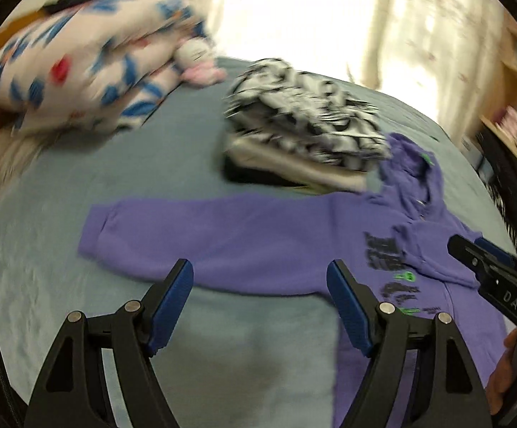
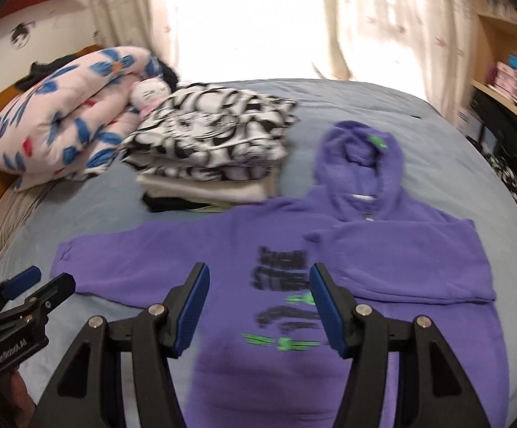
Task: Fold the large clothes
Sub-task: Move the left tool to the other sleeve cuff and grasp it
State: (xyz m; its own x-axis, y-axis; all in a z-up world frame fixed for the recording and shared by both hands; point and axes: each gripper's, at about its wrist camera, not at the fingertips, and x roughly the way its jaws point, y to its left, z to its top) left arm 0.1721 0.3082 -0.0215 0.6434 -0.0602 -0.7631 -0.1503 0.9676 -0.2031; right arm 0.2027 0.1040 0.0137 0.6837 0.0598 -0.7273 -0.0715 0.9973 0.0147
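Observation:
A purple hoodie [image 2: 244,242] with black and green print lies face up on the blue-grey bed [image 2: 383,114], hood away from me. Its right sleeve is folded across the chest [image 2: 419,267]; its left sleeve [image 1: 194,235] is stretched out flat to the left. My left gripper [image 1: 260,274] is open and empty above the left sleeve's lower edge. My right gripper [image 2: 260,278] is open and empty above the printed chest. Each gripper shows at the edge of the other's view: the right one in the left wrist view [image 1: 472,253], the left one in the right wrist view [image 2: 44,281].
A stack of folded clothes topped by a black-and-white patterned piece [image 2: 215,139] sits behind the hoodie. A rolled floral quilt [image 2: 66,125] with a small plush toy [image 2: 149,92] lies at the far left. Curtains [image 2: 383,18] hang behind the bed; shelves [image 2: 508,71] stand at the right.

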